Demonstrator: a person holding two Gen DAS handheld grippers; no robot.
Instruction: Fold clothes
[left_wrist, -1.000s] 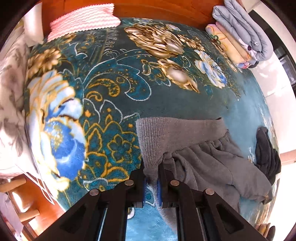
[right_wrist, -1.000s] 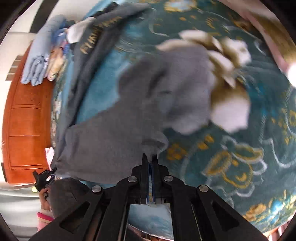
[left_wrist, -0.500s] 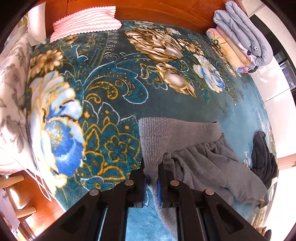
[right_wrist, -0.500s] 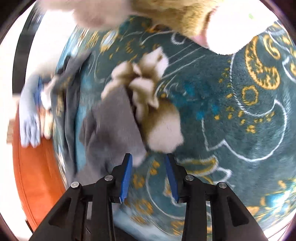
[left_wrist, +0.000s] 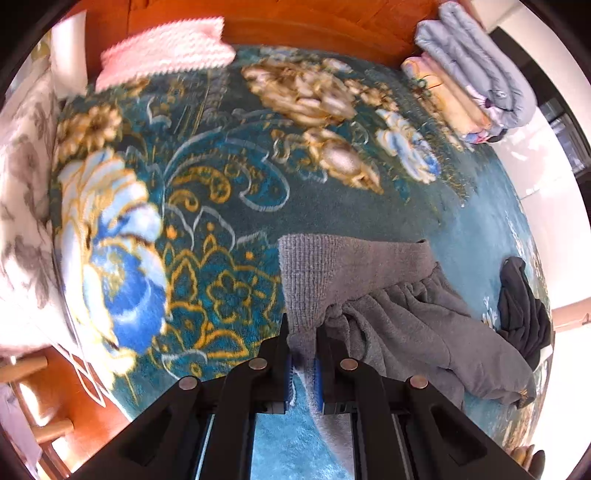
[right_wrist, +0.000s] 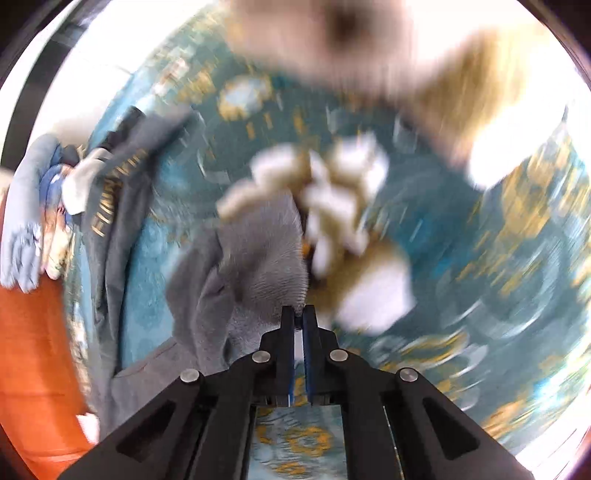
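Writing: gold capital letters run along the dark grey garment (right_wrist: 110, 206) at nine o'clock in the right wrist view; blur leaves only something like "FIN" readable.
Left gripper (left_wrist: 303, 332): fingers pressed together on the ribbed hem of the grey sweatshirt (left_wrist: 388, 295), cloth pinched between the blue pads.
Right gripper (right_wrist: 298, 314): fingers drawn all but together, the tips at the near edge of the same grey sweatshirt (right_wrist: 251, 266); blur hides whether cloth is caught between them.
Task garment: one grey sweatshirt, lying crumpled on the teal floral blanket (left_wrist: 221, 166), from centre toward four o'clock in the left wrist view.
Left view only: one pink textured cloth (left_wrist: 166, 48) at eleven o'clock, one white pillow with grey flowers (left_wrist: 22, 184) at nine o'clock, and one black garment (left_wrist: 521, 306) at three o'clock.
Right view only: the lettered dark grey garment, spread beside the sweatshirt.
Both views: a stack of folded bedding, at one o'clock in the left view (left_wrist: 476, 62) and nine o'clock in the right (right_wrist: 26, 221); layer count unclear.
Blur: the right wrist view is heavily smeared.
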